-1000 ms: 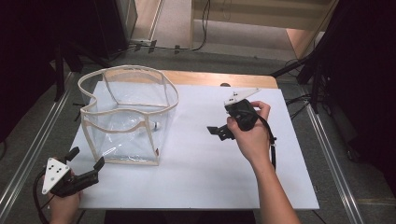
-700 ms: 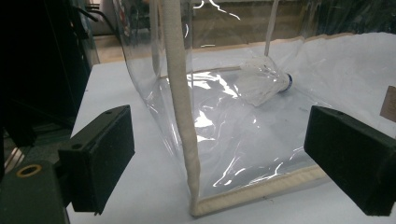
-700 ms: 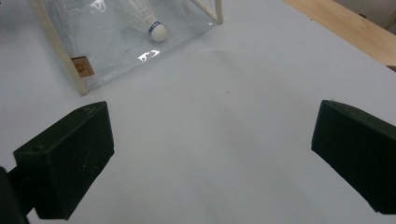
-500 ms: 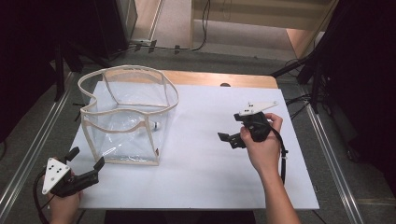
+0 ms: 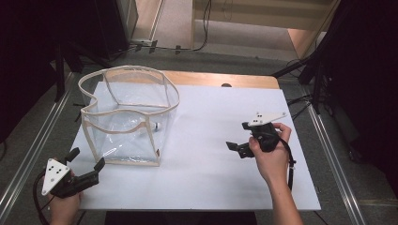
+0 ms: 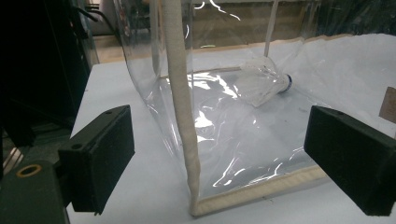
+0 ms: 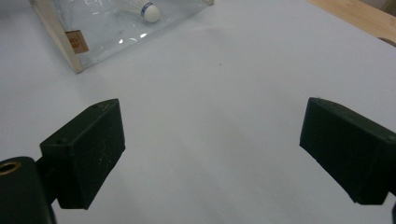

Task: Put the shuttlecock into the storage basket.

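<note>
A: Where's the clear plastic bag with cream fabric trim (image 5: 129, 117)?

B: Standing open-topped on the left half of your white table (image 5: 206, 173), a white feathered shuttlecock (image 6: 264, 84) lying inside.

A: And my tongs?

B: Your left gripper (image 5: 85, 158) sits released just before the bag's near corner. Your right gripper (image 5: 237, 149), jaws spread and empty, has just narrowed slightly, well apart over bare table.

My high view looks forward and down from my side onto the white table sheet (image 5: 206, 164). My left gripper view sits low and close, facing a corner of the clear plastic bag with cream fabric trim (image 6: 187, 140) — my right gripper view faces that bag (image 7: 60, 32) from farther across the sheet. All three share it.
</note>
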`<move>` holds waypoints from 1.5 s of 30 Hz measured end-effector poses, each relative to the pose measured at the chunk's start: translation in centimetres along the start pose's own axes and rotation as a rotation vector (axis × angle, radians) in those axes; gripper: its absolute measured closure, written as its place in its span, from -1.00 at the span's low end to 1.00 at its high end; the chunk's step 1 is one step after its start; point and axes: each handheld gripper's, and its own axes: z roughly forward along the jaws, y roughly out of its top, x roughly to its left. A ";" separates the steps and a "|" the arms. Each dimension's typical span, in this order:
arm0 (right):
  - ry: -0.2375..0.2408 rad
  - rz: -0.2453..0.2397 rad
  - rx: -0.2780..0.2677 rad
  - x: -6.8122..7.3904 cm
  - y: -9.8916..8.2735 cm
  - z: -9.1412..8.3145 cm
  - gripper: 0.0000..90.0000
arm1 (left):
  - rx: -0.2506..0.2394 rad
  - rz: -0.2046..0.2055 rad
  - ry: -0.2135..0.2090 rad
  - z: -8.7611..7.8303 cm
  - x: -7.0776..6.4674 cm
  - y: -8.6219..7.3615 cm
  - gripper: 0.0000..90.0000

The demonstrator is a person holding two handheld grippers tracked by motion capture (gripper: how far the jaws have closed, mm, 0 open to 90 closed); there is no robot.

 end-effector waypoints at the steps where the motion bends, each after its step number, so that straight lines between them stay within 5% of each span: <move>1: 0.000 0.000 -0.002 0.0 -0.2 -0.1 -0.91 | 0.000 0.000 0.000 0.0 0.0 0.0 -0.80; 22: -0.062 0.065 -0.048 -0.8 -5.4 -2.6 -1.00 | 0.000 0.006 0.004 0.0 -0.1 0.0 -0.80; 45: -0.076 0.168 -0.079 -2.0 -12.4 -4.1 -1.00 | 0.002 0.017 0.005 0.0 -0.2 0.0 -0.80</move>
